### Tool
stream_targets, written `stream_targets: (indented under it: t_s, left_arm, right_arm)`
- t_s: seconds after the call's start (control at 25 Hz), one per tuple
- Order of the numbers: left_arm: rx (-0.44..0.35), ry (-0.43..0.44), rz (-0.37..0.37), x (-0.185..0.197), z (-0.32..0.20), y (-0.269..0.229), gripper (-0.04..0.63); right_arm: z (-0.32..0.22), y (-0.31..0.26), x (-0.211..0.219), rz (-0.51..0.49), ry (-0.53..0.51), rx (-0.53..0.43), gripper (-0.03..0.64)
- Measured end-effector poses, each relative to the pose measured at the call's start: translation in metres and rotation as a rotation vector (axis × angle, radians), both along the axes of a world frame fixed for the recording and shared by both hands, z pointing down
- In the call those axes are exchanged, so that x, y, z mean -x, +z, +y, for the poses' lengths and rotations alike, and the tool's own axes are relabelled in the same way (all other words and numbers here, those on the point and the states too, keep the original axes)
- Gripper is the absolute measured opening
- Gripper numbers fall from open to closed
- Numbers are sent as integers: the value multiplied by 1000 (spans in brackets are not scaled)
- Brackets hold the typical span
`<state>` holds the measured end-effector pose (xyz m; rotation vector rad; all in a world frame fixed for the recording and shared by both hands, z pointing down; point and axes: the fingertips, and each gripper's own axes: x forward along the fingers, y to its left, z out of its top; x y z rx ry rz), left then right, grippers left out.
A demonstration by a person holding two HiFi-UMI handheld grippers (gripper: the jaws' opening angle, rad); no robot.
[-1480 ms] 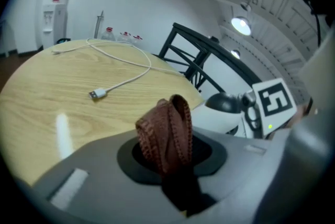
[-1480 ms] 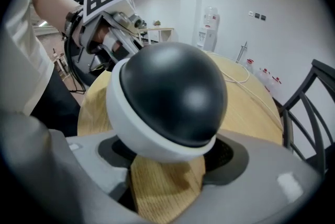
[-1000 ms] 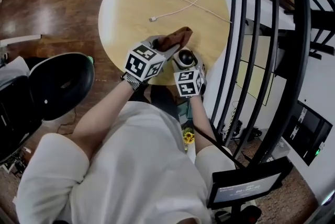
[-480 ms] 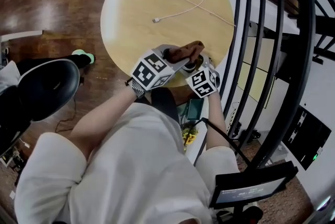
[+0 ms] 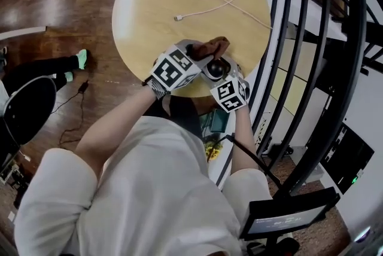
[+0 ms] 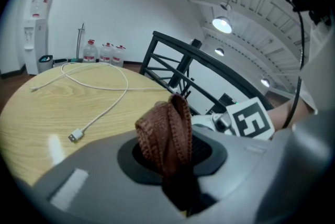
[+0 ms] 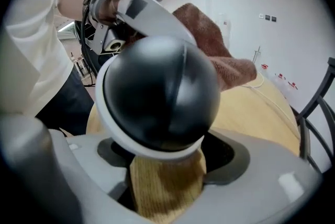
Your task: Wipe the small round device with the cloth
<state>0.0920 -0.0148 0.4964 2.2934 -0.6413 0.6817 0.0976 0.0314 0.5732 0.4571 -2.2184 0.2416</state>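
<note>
two bent arms (image 5: 116,126) hold cloth (image 5: 214,45) beside small round device (image 5: 215,68).

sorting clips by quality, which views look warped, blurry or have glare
Head view: fisheye bows the black railing, glare patch on the wood floor. Left gripper view: dark vignetted corners, cloth sharp, foreground near the lens soft. Right gripper view: round device fills the frame, slightly soft, faint sheen.
</note>
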Motion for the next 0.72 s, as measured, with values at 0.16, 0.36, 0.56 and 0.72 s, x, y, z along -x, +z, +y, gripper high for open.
stream_targets:
  t_s: [0.16, 0.36, 0.56, 0.72]
  left_arm:
    - [55, -4, 11, 3, -4, 16, 106]
    - [145, 0, -22, 11, 1, 53, 104]
    - [224, 3, -33, 18, 6, 69, 103]
    - [225, 67, -116, 16, 2, 67, 104]
  right_arm:
    - [1, -2, 1, -6, 7, -9, 365]
    - [4, -2, 4, -6, 8, -10, 365]
    - [8, -4, 4, -5, 15, -14, 365]
    - [8, -5, 3, -4, 31, -19, 364]
